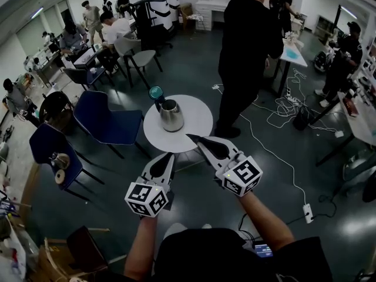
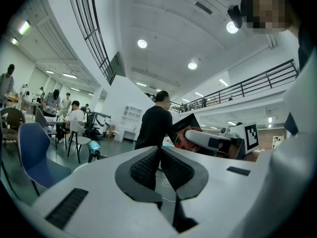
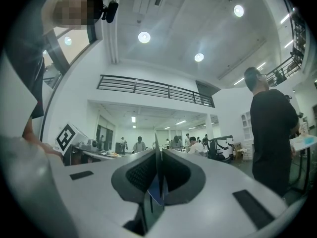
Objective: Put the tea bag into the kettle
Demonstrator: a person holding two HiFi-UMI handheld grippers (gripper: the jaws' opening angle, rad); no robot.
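Steel kettle (image 1: 172,116): one, upright on the round white table (image 1: 197,113), at 12 o'clock from my two grippers in the head view.
Table count: one, with the kettle left of its middle.
Tea bag (image 3: 157,190): one, a thin flat piece standing on edge between the right pads, with a blue lower corner. It is off the table and well short of the kettle.
Right gripper (image 1: 192,138): fingers closed narrow on the tea bag. Its tip points to 11 o'clock, over the table's near rim.
Left gripper (image 1: 166,156): pads together with nothing between them. It is at 7 o'clock from the kettle, just short of the table's near rim.
Marker cubes (image 1: 147,198): two, one on each gripper. They carry black-and-white square patterns, with no letters I can read.
Teal-topped object (image 1: 155,92): one, at 11 o'clock from the kettle by the far rim. I cannot tell what it is.
Blue chairs (image 1: 106,119): two, at 9 o'clock from the table.
Person in black (image 1: 247,46): one, standing at 1 o'clock from the table, back turned.
Power strip (image 1: 306,211): one white strip on the floor at 4 o'clock, on a white cable (image 1: 267,148).
Brands or print: none readable on the kettle or tea bag.
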